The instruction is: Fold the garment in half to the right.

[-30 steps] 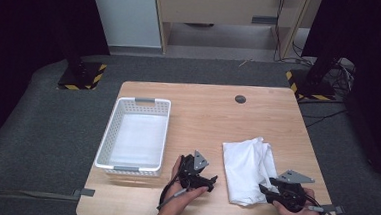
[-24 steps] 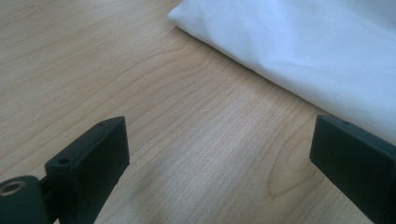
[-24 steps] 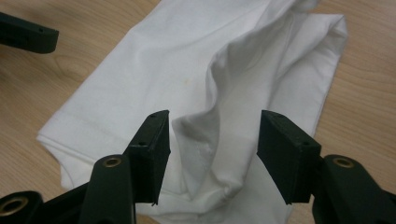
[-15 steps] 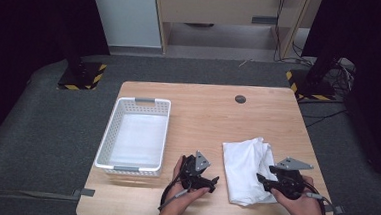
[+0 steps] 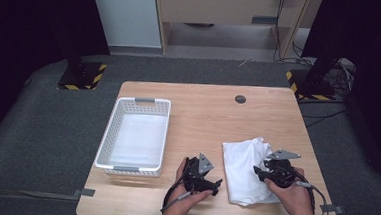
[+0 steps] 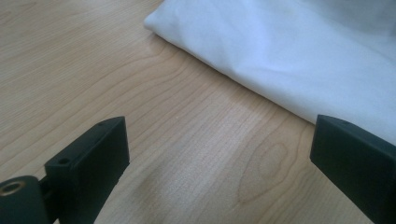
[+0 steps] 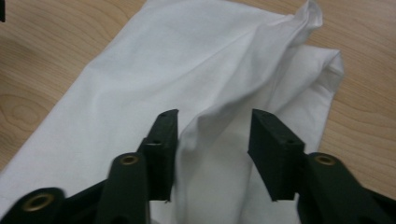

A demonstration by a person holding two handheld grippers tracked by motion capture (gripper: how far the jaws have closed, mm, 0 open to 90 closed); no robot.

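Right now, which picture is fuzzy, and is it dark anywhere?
High view: table brightly lit, room around it very dark. Left gripper view: white cloth soft and blurred, wood grain sharper. Right gripper view: near black jaws slightly blurred, the cloth's folds shaded grey.

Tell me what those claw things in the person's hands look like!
The left gripper and right gripper are both black, each with two flat, blocky black jaws with small screw holes. Brass-coloured rivets sit at the joints. Each carries a grey three-cornered plate on top, and a cable with a grey end piece trails back from each. No sleeves reach the forearms in the high view.
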